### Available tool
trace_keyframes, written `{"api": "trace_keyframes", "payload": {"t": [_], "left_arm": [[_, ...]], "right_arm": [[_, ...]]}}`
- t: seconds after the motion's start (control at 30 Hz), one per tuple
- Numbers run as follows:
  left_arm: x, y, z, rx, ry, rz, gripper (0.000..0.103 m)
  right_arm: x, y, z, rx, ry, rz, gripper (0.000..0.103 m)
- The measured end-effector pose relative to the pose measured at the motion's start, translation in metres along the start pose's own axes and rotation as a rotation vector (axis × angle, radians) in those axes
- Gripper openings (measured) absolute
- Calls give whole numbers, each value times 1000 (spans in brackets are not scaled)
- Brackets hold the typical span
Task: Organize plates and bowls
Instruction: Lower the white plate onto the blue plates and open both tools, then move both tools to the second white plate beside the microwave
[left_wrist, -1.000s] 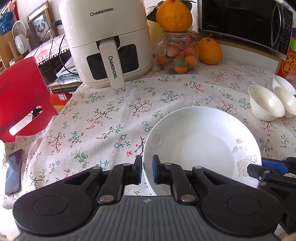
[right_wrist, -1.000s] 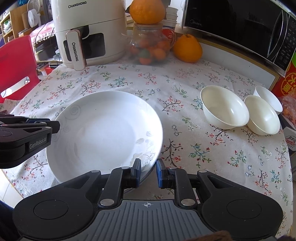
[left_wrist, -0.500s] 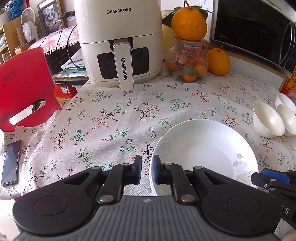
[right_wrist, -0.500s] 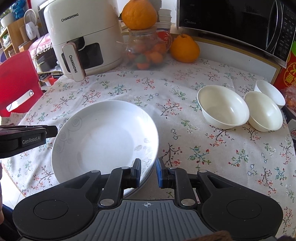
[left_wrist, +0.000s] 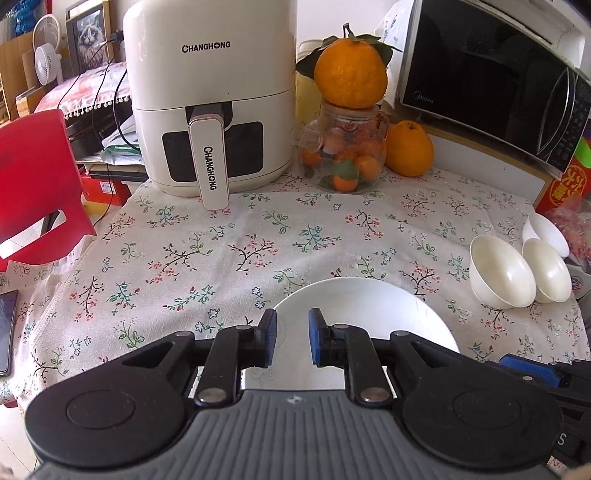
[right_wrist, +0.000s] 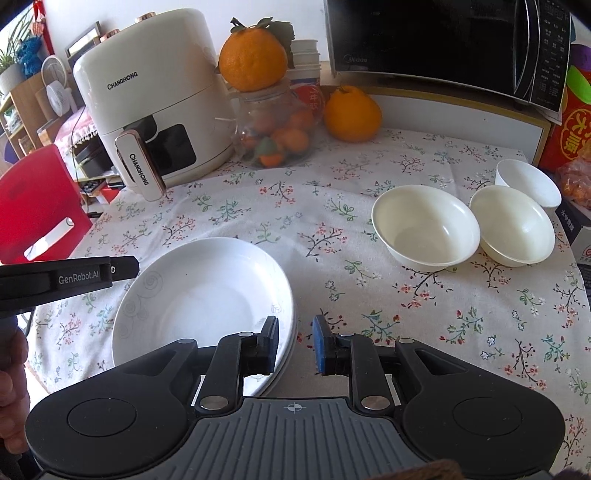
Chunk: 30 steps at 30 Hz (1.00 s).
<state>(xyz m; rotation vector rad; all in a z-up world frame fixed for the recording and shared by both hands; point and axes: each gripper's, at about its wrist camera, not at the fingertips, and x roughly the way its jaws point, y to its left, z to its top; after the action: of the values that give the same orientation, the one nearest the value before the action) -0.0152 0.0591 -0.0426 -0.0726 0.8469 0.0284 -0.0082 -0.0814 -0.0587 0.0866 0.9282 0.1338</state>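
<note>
The white plate is seen resting on the floral tabletop, its rims between slightly spread fingers of the left gripper, just eased apart, and the right gripper; neither pinches it. Three bowls are set well apart.

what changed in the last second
The left hand-held gripper has just been opening its jaws, letting go of the plate rim, and pulled back. The right hand-held gripper slid off the rim toward the cloth. Plate and three bowls stayed put.
</note>
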Motion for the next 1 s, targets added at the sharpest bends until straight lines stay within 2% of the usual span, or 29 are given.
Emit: {"api": "trace_keyframes", "payload": {"t": [0.2,0.33,0.47,0.53,0.6,0.73,0.87,1.0], "left_arm": [[5,-20,6,10,15,-44,21],[4,-39,14,20,1,-72,22],[7,-58,22,38,-11,-96,28],[10,-67,25,46,-11,-102,31],[15,-75,29,52,-4,-119,43],[23,-96,36,76,-16,-132,55],[37,-119,48,93,3,-174,75],[54,-144,62,103,35,-206,85]], "right_arm": [[-10,-26,10,63,-27,-3,20],[-19,-53,20,131,-61,-12,26],[-26,-81,30,207,-91,-13,27],[-29,-94,34,235,-107,-21,32],[-32,-106,38,257,-125,-32,36],[-36,-132,45,300,-152,-60,43],[-38,-165,53,338,-178,-103,52],[-44,-205,61,411,-221,-149,71]]}}
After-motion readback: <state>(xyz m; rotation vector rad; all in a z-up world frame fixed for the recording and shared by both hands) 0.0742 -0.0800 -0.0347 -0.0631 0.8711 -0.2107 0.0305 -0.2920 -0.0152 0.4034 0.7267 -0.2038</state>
